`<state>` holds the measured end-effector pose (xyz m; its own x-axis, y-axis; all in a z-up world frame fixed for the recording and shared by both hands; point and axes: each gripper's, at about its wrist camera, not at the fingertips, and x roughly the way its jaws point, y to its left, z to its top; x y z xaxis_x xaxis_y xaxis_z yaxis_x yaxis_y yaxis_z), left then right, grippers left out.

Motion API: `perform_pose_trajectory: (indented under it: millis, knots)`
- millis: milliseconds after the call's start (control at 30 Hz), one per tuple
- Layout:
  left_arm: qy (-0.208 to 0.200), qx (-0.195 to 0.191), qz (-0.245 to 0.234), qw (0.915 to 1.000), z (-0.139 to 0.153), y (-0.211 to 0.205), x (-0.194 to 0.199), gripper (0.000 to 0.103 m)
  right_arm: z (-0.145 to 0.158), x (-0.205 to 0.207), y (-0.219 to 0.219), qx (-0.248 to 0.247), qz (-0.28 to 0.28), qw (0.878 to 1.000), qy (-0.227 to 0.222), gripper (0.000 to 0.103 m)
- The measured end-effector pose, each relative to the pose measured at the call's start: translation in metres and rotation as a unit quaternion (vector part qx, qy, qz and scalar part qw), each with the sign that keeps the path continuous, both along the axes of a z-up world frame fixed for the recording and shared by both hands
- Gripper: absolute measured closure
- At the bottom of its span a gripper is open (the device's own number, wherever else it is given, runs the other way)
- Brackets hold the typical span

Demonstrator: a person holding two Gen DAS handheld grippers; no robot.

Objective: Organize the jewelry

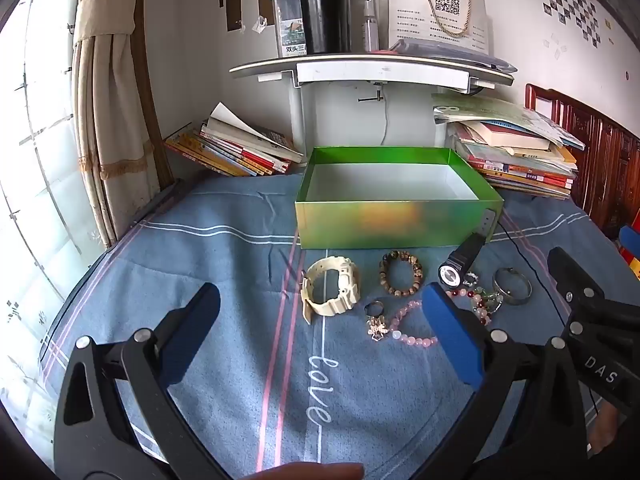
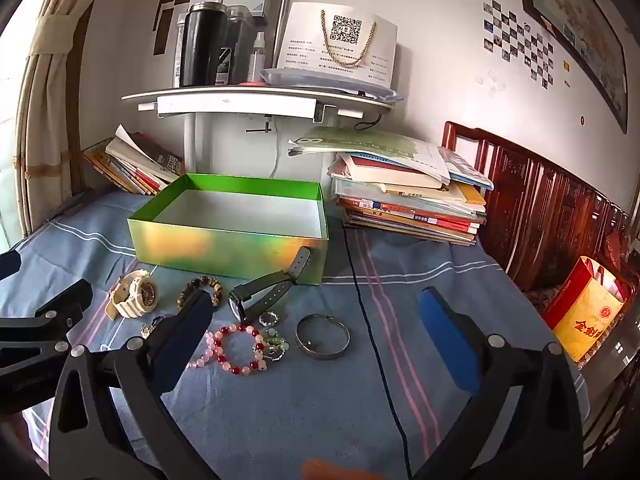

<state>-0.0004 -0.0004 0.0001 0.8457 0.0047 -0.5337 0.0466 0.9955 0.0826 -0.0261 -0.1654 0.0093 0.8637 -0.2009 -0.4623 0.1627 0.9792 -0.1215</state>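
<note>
Holding both claws low over the blue bedsheet [image 1: 224, 264], nothing in either. My left gripper [image 1: 324, 320] is spread wide, its fingers well apart and empty; my right gripper [image 2: 316, 320] is spread just as wide, also empty.

Nearest, between my left fingers: the pink bead bracelet [image 1: 408, 326] and a small gold flower-shaped piece [image 1: 377, 326] just beside it, with a ring [image 1: 374, 309] touching or nearly touching that piece; I cannot tell which. The cream watch [image 1: 330, 286] lies a little farther, left of the group, strap curled.

From the right wrist view, the red-and-pink bead bracelet [image 2: 239, 350] lies nearest, with a pale green bead cluster [image 2: 276, 344] against its right side. The silver bangle [image 2: 322, 336] sits just right of those, apart from them. A small silver ring [image 2: 268, 318] lies behind the beads.

Next row back: brown bead bracelet [image 1: 401, 273], partly hidden by my left finger in the right wrist view. The black watch [image 2: 264, 286] stands on edge, its strap end leaning against the front wall of the box.

The green box [image 1: 398, 220] is open, white inside, nothing visible in it. All jewelry is on the sheet in front of it.

A thin black cord [image 2: 372, 320] runs across the sheet right of the box.

Farthest: book stacks [image 2: 412, 196] either side, shelf with a black flask [image 1: 324, 12] against the wall.
</note>
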Motion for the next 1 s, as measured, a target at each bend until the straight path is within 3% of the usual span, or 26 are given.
perform_pose_trajectory:
  millis: [1000]
  knots:
    - [0.007,-0.001,-0.001,1.0,-0.0047,-0.0016,-0.0004,0.003,-0.0009,0.0011,0.0014,0.009,0.006,1.0,0.003,0.002]
